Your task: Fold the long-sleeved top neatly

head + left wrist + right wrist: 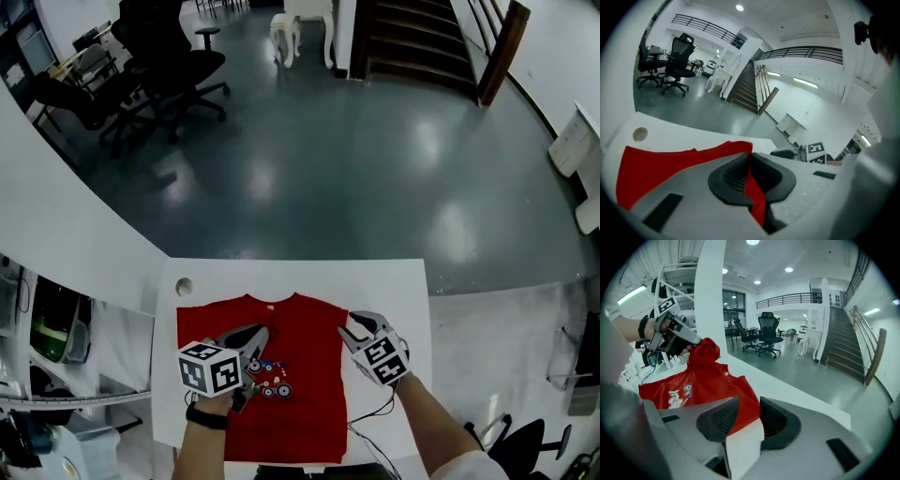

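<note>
Head view: a red long-sleeved top [300, 412] lies chest-up on a white table [394, 281], its cartoon print [272, 380] showing. The body is spread flat and not yet folded over. Neither sleeve lies out to the side, so they seem to be turned in or under.

The left gripper [255, 336] hangs over the chest. In the left gripper view its jaws are clamped on a strip of red cloth, lifting it into a peak. The right gripper [354, 325] sits at the top's right shoulder edge. In the right gripper view its jaws stand apart, with red cloth in the gap and no clear pinch.

By my judgement the fold is at an early stage. The lifted cloth must be laid down, then the body halved.
</note>
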